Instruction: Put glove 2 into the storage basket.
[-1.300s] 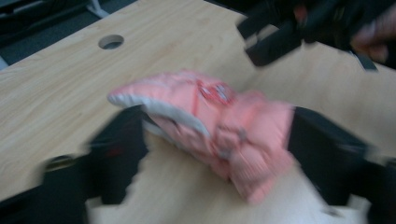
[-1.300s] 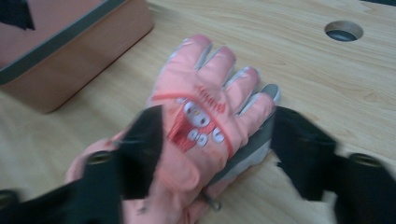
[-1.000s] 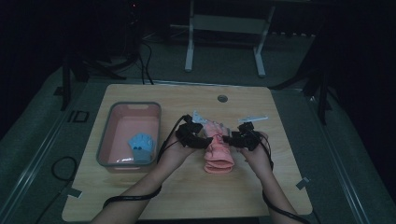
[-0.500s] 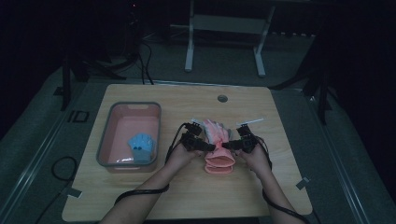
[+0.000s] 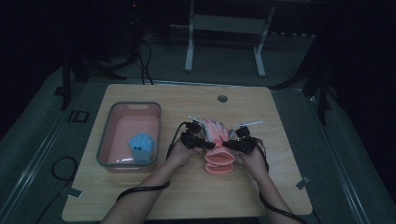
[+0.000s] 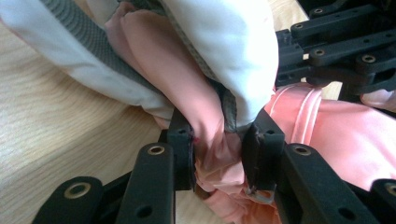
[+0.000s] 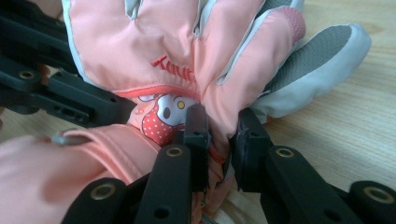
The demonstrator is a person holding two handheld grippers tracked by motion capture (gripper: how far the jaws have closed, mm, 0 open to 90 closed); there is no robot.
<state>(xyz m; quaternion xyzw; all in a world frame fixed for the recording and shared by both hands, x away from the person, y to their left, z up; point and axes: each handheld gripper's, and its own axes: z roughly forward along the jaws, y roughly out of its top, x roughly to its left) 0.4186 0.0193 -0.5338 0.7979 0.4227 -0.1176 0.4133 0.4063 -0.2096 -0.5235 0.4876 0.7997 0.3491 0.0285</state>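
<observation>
Left claw clamped on pink glove, right claw likewise, cuff bunched

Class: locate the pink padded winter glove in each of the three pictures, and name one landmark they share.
High view: pink padded winter glove at table centre, between both grippers.
Left gripper view: top and centre, pinched by jaws.
Right gripper view: upper centre, pinched by jaws.
Shared landmark: light wooden tabletop.

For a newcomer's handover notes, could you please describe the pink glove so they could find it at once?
On the wooden table, look right of the pink bin to where the two tongs meet. The pink glove lies there, pinched by the left tongs and right tongs. Unlike the blue glove in the bin, it is pink with pale trim and a cartoon patch.
</observation>
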